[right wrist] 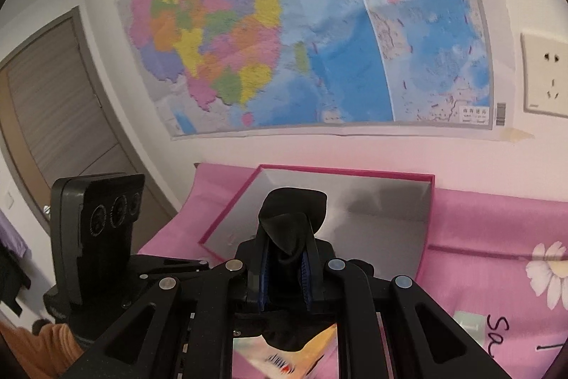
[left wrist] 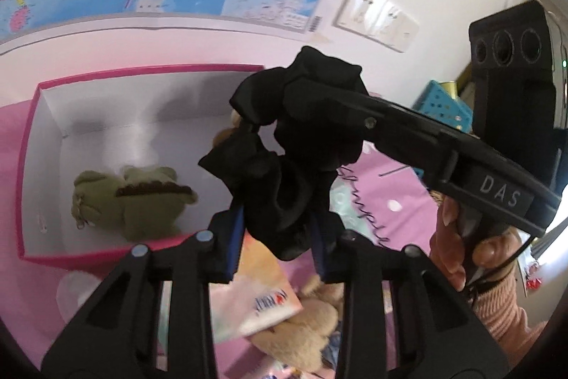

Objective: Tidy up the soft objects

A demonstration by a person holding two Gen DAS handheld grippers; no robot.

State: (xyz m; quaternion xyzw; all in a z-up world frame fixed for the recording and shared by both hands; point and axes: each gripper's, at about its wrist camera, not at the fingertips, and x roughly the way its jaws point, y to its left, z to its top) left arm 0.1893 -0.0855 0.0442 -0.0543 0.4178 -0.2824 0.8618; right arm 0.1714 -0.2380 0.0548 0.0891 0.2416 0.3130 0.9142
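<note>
A black scrunchie hangs in the air between both grippers. My left gripper is shut on its lower part. My right gripper is shut on its upper part; its fingers reach in from the right in the left wrist view. Below and behind stands a pink-edged white box, which also shows in the right wrist view. A green plush toy lies inside the box. A beige plush toy lies on the pink bedsheet under the grippers.
A tissue packet lies on the sheet beside the beige plush. A blue perforated basket stands at the right. A wall map and a socket are on the wall behind the box. A door is at the left.
</note>
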